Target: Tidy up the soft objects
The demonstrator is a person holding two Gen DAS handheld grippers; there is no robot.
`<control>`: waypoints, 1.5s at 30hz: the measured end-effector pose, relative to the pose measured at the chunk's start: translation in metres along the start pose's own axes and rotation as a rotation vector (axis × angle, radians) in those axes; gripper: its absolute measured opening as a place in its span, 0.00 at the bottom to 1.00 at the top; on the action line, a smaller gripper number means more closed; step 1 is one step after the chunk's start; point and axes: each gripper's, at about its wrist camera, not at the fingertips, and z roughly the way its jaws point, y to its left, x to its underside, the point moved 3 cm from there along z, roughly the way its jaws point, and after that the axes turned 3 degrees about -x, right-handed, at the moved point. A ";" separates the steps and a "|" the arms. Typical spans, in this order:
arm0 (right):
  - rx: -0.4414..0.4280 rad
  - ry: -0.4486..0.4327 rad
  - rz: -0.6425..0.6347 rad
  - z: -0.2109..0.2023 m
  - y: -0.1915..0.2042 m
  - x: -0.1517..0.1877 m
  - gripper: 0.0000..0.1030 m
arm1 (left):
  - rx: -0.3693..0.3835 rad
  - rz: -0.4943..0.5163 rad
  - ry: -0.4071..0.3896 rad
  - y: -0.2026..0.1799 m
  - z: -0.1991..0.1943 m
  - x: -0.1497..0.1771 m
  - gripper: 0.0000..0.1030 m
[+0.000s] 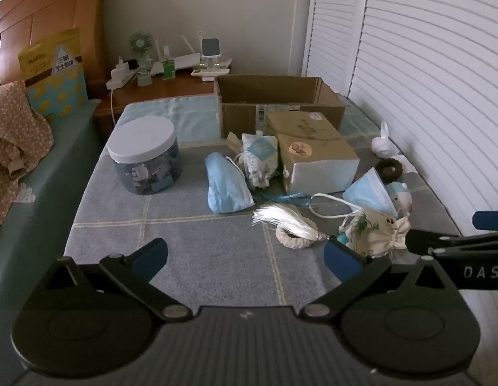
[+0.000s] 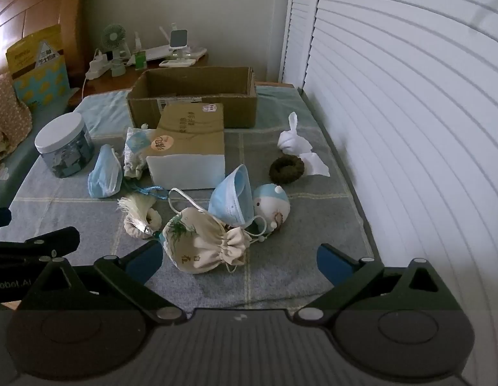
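Observation:
Soft things lie scattered on a grey-blue checked cloth. A cream drawstring pouch (image 2: 200, 241) lies just ahead of my right gripper (image 2: 240, 262), which is open and empty. Behind it are a blue face mask (image 2: 232, 197), a small plush toy (image 2: 271, 202), a dark scrunchie (image 2: 286, 169), a white cloth rabbit (image 2: 294, 140) and a white tassel ring (image 2: 141, 217). My left gripper (image 1: 245, 257) is open and empty over bare cloth. Ahead of it lie a second blue mask (image 1: 226, 186), a patterned pouch (image 1: 260, 157) and the tassel ring (image 1: 290, 225).
An open cardboard box (image 2: 192, 96) stands at the back, with a closed smaller carton (image 2: 189, 148) in front of it. A lidded clear jar (image 1: 145, 157) stands at the left. White louvred doors (image 2: 409, 128) run along the right. A wooden nightstand (image 1: 158, 87) holds gadgets.

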 end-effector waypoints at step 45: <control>0.007 0.000 -0.009 0.000 -0.002 -0.001 1.00 | 0.010 0.007 -0.006 -0.003 0.000 -0.004 0.99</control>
